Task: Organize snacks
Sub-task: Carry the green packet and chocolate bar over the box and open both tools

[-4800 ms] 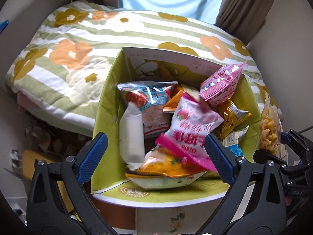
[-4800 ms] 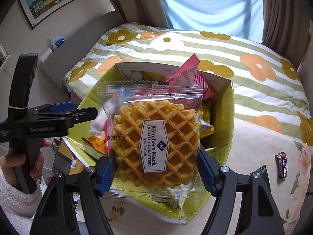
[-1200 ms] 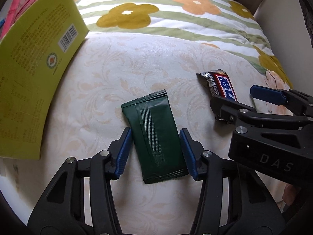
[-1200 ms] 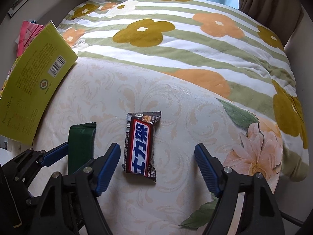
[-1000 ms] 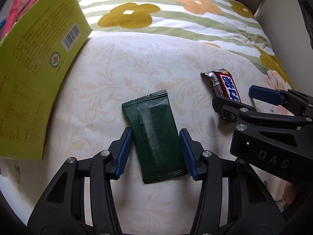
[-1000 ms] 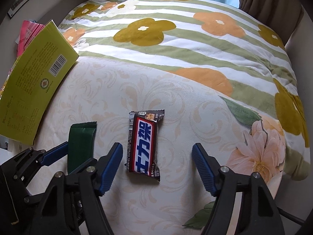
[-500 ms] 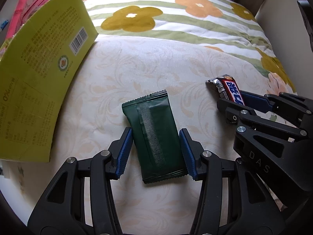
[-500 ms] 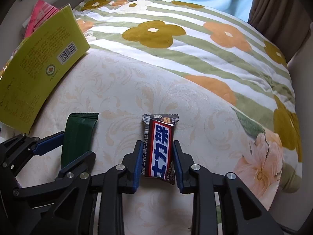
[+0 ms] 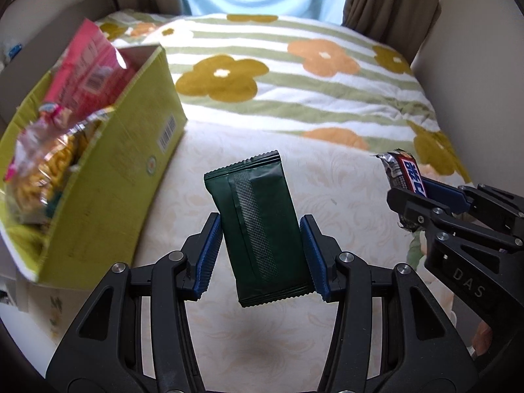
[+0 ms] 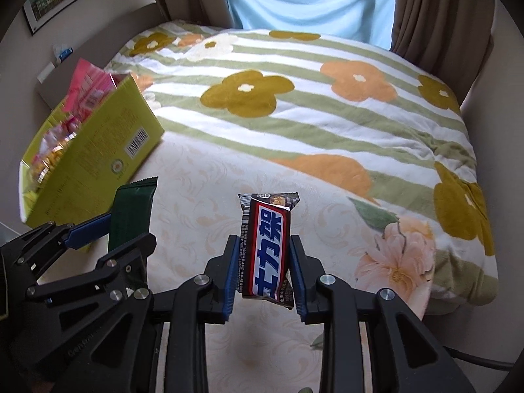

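Left wrist view: the left gripper (image 9: 260,257) is clamped on a dark green snack packet (image 9: 257,226), its blue pads pressing both long edges, and the packet is lifted clear of the cream bedspread (image 9: 344,177), tilted slightly left. To the left stands the yellow-green cardboard box (image 9: 108,177) (blurred), with a pink bag (image 9: 86,72) and other snack bags inside. At the right edge the right gripper (image 9: 422,196) grips a chocolate bar (image 9: 402,170).

Right wrist view: the right gripper (image 10: 263,276) is closed narrowly on the chocolate bar (image 10: 267,245), red and blue wrapper with white characters, held upright above the bedspread (image 10: 203,180). The left gripper (image 10: 108,232) sits at lower left with the green packet (image 10: 132,213) between its fingers, just in front of the box (image 10: 98,150). Beyond lies a striped floral blanket (image 10: 294,98).
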`<state>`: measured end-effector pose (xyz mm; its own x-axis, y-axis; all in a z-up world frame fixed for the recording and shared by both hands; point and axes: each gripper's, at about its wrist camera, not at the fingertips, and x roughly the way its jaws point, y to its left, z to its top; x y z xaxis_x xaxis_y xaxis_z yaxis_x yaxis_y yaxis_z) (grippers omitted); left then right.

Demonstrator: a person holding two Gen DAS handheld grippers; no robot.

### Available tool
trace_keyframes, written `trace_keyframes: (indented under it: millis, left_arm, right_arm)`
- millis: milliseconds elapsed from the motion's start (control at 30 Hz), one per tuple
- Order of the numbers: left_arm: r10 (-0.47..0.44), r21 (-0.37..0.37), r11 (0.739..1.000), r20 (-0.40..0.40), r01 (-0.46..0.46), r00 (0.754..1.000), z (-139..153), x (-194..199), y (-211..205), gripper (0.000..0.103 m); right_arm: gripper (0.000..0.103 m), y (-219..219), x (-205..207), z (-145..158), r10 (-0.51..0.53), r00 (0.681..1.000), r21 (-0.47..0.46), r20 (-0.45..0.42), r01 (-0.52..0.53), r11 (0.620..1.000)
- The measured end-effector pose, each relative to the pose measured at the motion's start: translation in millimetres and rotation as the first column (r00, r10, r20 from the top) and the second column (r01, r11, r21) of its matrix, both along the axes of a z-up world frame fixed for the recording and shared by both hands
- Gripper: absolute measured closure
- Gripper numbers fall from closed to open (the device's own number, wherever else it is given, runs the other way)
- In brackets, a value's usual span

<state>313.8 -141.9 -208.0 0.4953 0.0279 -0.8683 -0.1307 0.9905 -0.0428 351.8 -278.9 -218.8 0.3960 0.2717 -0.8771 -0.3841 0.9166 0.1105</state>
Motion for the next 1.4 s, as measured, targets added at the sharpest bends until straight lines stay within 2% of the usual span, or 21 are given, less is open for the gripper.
trace_keyframes:
  millis: [367, 567, 700, 833, 1067, 1300, 1333, 1400]
  left_arm:
    - [0.012, -0.073, 0.997, 0.153, -0.001, 0.988, 89.7, -13.8, 67.1, 0.058]
    - [-0.007, -0.122, 0.992, 0.209, 0.033, 0.978, 113.8, -15.4, 128.0, 0.058]
    - [-0.027, -0.147, 0.987, 0.207, 0.059, 0.978, 117.9, -13.2, 179.9, 0.058]
    - [-0.057, -0.108, 0.991, 0.195, 0.08, 0.979, 118.7, -8.3, 235.3, 0.058]
    - [-0.095, -0.088, 0.991, 0.116, 0.105, 0.989, 91.9, 3.8, 319.7, 0.058]
    - [-0.191, -0.089, 0.977, 0.046, 0.194, 0.981, 63.9, 10.4, 347.4, 0.057]
    - [-0.195, -0.093, 0.976, 0.044, 0.199, 0.98, 62.4, 11.0, 348.1, 0.056]
    - [-0.193, -0.102, 0.975, 0.037, 0.196, 0.98, 59.7, 13.3, 350.3, 0.036]
  right_arm:
    - [0.076, 36.9, -12.5, 75.4, -0.002, 0.993, 0.05, 0.119, -0.004, 0.999]
    - [0.076, 87.3, -15.8, 100.5, -0.02, 0.989, 0.091, 0.146, 0.007, 0.996]
    - [0.076, 128.0, -16.2, 108.8, -0.059, 0.987, 0.126, 0.152, 0.04, 0.991]
    - [0.076, 178.9, -14.7, 109.4, -0.072, 0.989, 0.153, 0.132, 0.051, 0.987]
    - [0.076, 247.0, -15.9, 96.9, -0.116, 0.988, 0.167, 0.1, 0.098, 0.981]
    - [0.076, 275.8, -18.3, 83.7, -0.159, 0.985, 0.147, 0.06, 0.149, 0.978]
    - [0.076, 277.4, -17.3, 82.6, -0.162, 0.985, 0.146, 0.054, 0.153, 0.977]
    - [0.076, 280.9, -14.8, 81.1, -0.166, 0.985, 0.141, 0.051, 0.158, 0.977]
